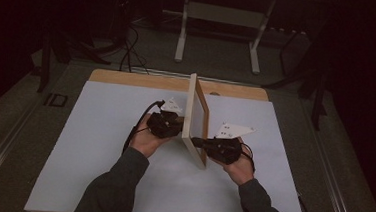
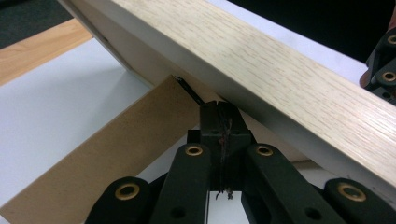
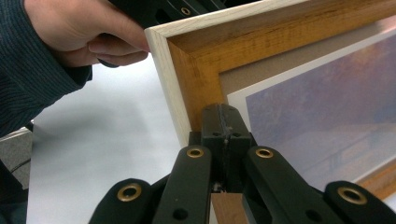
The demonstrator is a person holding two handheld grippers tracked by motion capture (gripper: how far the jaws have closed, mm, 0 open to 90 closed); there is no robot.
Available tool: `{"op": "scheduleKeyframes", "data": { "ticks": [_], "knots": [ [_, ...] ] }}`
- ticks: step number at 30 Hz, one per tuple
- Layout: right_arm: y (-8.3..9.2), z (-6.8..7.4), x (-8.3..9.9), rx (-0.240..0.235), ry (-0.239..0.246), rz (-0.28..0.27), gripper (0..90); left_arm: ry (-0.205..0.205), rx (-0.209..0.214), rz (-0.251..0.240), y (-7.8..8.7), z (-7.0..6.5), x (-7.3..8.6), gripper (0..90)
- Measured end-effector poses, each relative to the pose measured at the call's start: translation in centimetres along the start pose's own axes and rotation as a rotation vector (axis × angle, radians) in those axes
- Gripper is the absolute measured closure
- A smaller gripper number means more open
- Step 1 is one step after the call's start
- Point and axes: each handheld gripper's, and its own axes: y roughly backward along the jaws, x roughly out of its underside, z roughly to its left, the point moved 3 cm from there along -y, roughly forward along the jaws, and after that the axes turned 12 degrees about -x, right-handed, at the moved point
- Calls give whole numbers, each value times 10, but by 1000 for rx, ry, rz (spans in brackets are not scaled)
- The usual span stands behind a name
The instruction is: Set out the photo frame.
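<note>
The picture frame stands on edge mid-bench, between both hands. The left tool, jaws pressed together, noses against the frame's back beside the brown easel stand. The right tool, jaws likewise closed with nothing between them, touches the front moulding near the print. Stiff wood, probably light, glazing possibly fragile, and tippy upright. Best held by the outer rails, away from the print or stand.

a pale wood-grained picture frame with an amber inner edge and bluish-purple print stands on a white table, flanked by black grippers.
</note>
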Motion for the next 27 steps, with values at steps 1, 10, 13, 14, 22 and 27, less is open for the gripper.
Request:
{"op": "scheduleKeyframes", "data": {
  "ticks": [1,10,13,14,22,27],
  "knots": [
    [-1,0,0,0,2,1,900,3,4,-1,0,1,0,900],
    [-8,1,-4,-7,-1,4,900,8,35,-5,0,8,3,900],
    [-10,2,-6,-10,0,1,900,6,43,-7,1,10,4,900],
    [-11,2,-6,-12,0,2,900,7,45,-9,1,11,4,900],
    [-16,4,-11,-17,5,-3,900,11,70,-16,1,15,6,900],
    [-17,5,-12,-14,1,-5,900,17,84,-20,0,17,7,900]
  ]
}}
